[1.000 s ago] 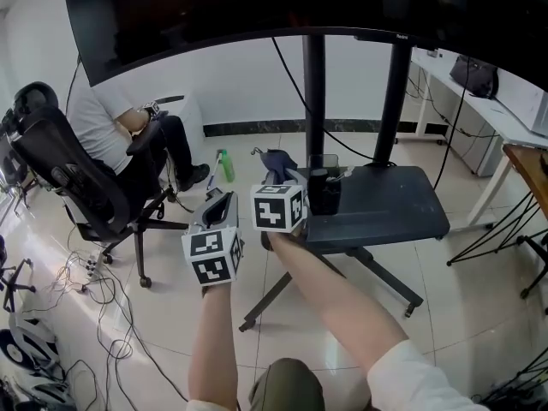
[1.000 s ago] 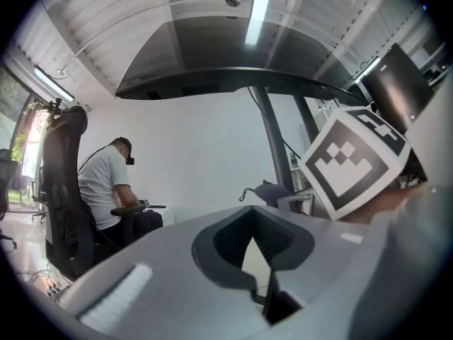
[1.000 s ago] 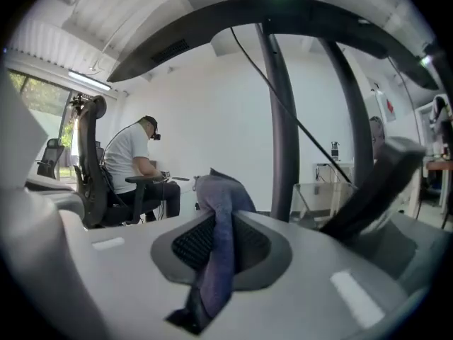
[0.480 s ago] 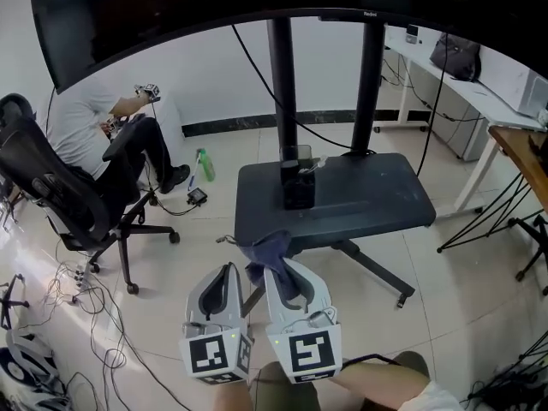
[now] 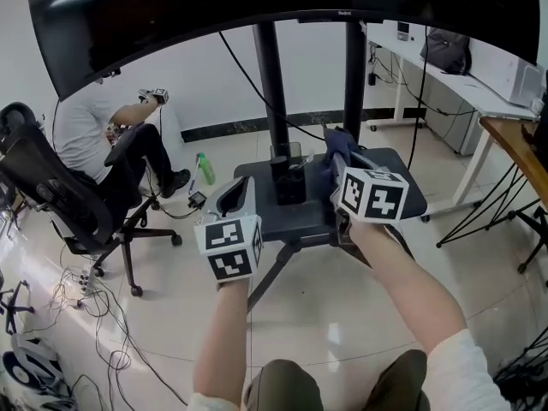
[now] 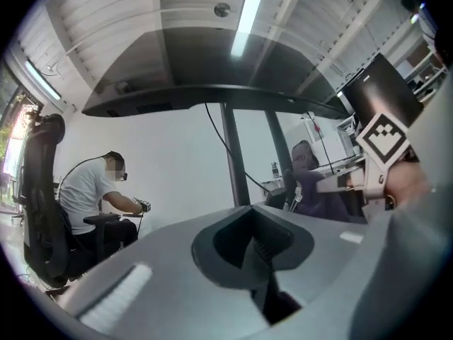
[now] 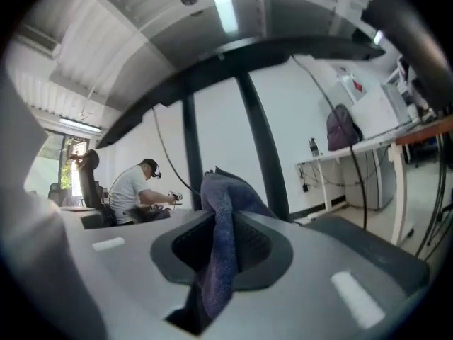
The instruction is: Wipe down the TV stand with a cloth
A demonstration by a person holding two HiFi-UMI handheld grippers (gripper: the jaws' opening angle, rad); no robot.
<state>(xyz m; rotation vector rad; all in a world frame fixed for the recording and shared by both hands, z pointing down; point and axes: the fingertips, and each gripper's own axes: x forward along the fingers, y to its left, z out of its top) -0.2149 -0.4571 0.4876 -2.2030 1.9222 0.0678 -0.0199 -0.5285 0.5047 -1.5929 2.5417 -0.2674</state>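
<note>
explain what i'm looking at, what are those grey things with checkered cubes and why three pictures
There is no robot here: a person holds a two-jaw gripper in each hand, and the marker cubes are part of the grippers. The head view comes from a camera on the person's head, looking down. The other two pictures come from cameras riding on each gripper, looking along its jaws. The left gripper is shut and empty. The right gripper is shut on a blue cloth, held over the dark shelf of the TV stand, where a small black box sits by the poles. A seated person is off to the left.
</note>
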